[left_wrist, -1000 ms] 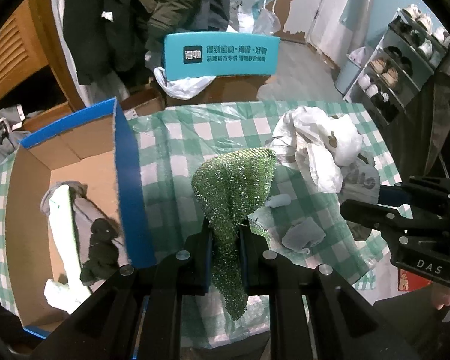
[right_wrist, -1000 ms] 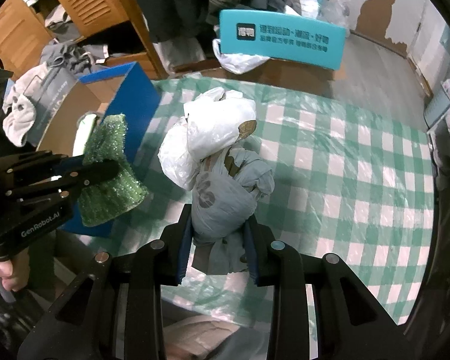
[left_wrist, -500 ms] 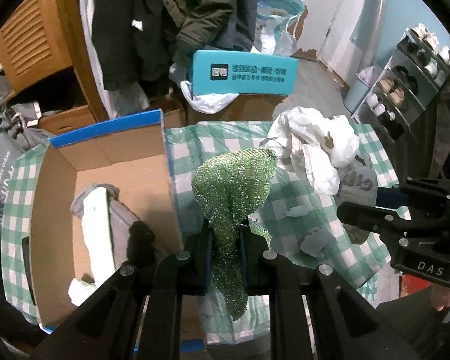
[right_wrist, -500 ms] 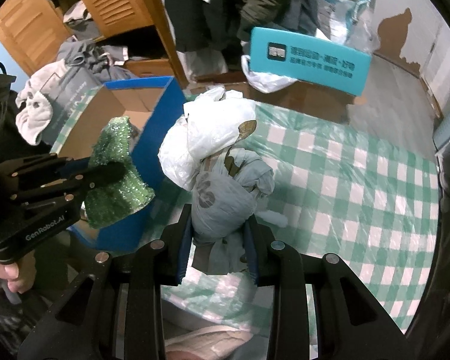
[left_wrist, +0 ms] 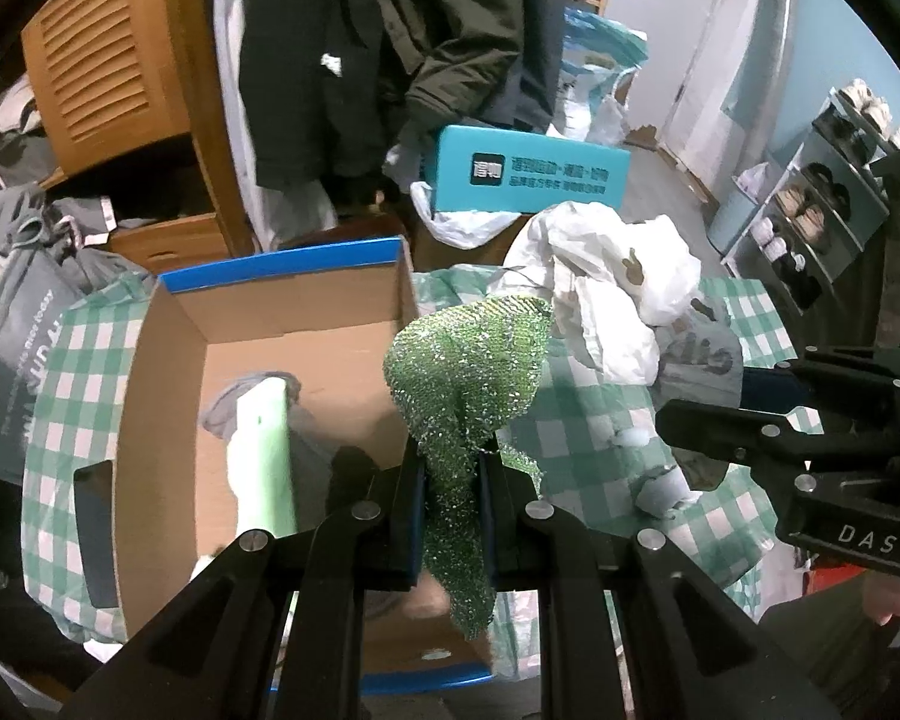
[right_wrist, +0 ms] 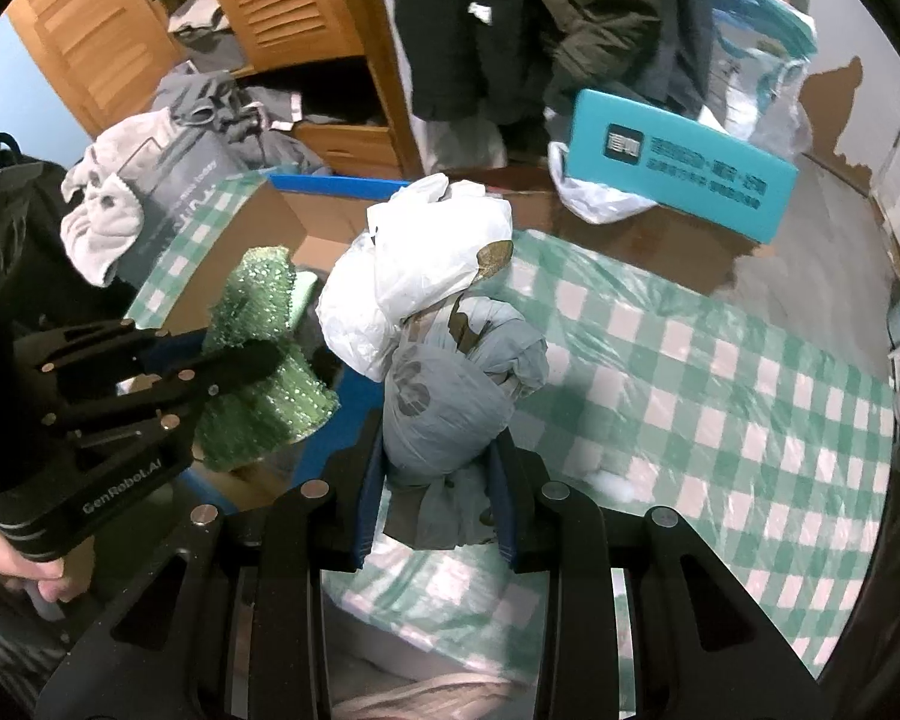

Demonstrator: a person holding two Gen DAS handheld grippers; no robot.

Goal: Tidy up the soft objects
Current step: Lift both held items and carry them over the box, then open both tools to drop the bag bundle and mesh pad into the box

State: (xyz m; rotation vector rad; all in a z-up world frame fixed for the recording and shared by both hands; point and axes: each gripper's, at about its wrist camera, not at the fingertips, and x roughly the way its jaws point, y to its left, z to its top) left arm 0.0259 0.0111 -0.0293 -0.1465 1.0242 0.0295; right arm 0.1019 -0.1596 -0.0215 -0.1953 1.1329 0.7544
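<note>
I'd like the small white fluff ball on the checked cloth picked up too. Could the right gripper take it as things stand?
Probably not yet. The right gripper is shut on a bundle of grey and white plastic bags, so its jaws are full. The small white fluff ball lies uncovered on the green checked tablecloth.

Your right gripper (right_wrist: 438, 468) pinches a grey bag (right_wrist: 444, 402) tied to a white bag (right_wrist: 426, 264), above the checked cloth (right_wrist: 690, 372). At left, your left gripper (right_wrist: 234, 360) grips green mesh (right_wrist: 258, 354) beside the box (right_wrist: 258, 228).
</note>
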